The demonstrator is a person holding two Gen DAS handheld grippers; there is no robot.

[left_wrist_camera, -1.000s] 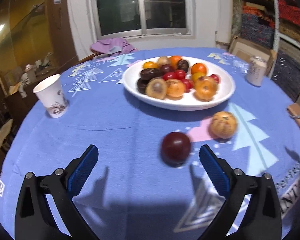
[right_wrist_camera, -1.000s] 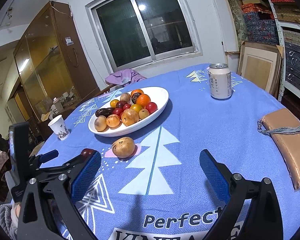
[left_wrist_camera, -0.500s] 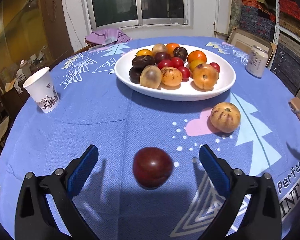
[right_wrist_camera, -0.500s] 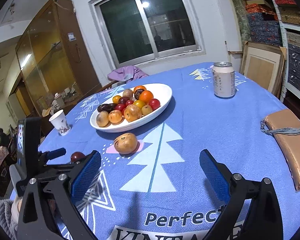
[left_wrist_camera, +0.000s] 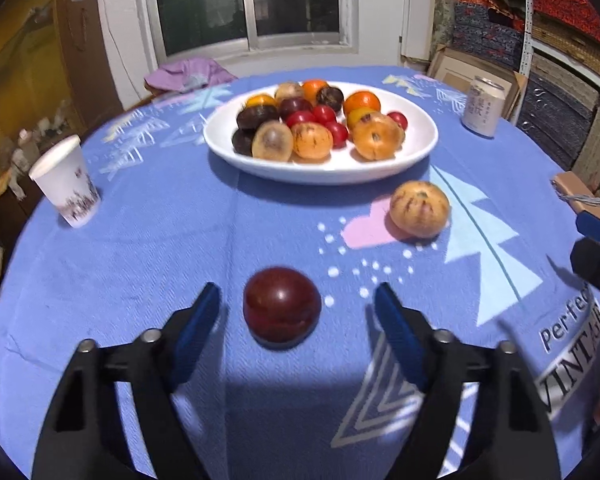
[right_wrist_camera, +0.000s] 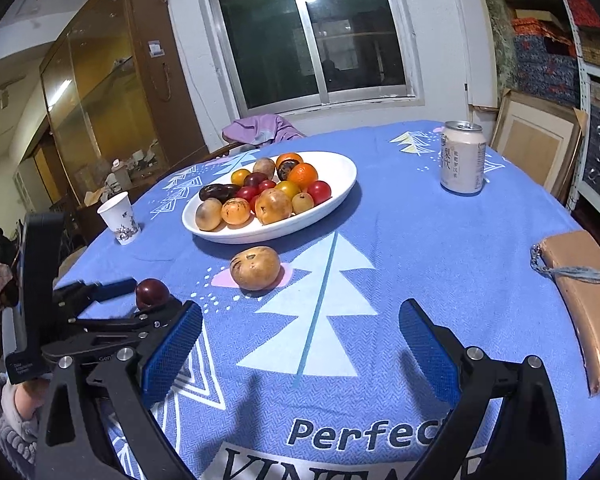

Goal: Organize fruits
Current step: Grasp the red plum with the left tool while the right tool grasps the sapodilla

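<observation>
A dark red plum (left_wrist_camera: 282, 307) lies on the blue tablecloth between the fingers of my left gripper (left_wrist_camera: 298, 322), which is open around it without touching; it also shows in the right wrist view (right_wrist_camera: 152, 293). A tan spotted fruit (left_wrist_camera: 419, 209) lies beside it, just in front of the white plate (left_wrist_camera: 420, 148) piled with several fruits. The same tan fruit (right_wrist_camera: 255, 267) and plate (right_wrist_camera: 340, 184) show in the right wrist view. My right gripper (right_wrist_camera: 300, 344) is open and empty over the tablecloth near the front edge.
A paper cup (left_wrist_camera: 66, 181) stands at the left of the table. A drink can (left_wrist_camera: 482, 106) stands at the right behind the plate. A tan pouch (right_wrist_camera: 584, 300) lies at the table's right edge. A cabinet and shelves surround the table.
My left gripper has moved forward and its fingers have narrowed around the plum, which now lies between the pads. The right gripper has barely moved.
</observation>
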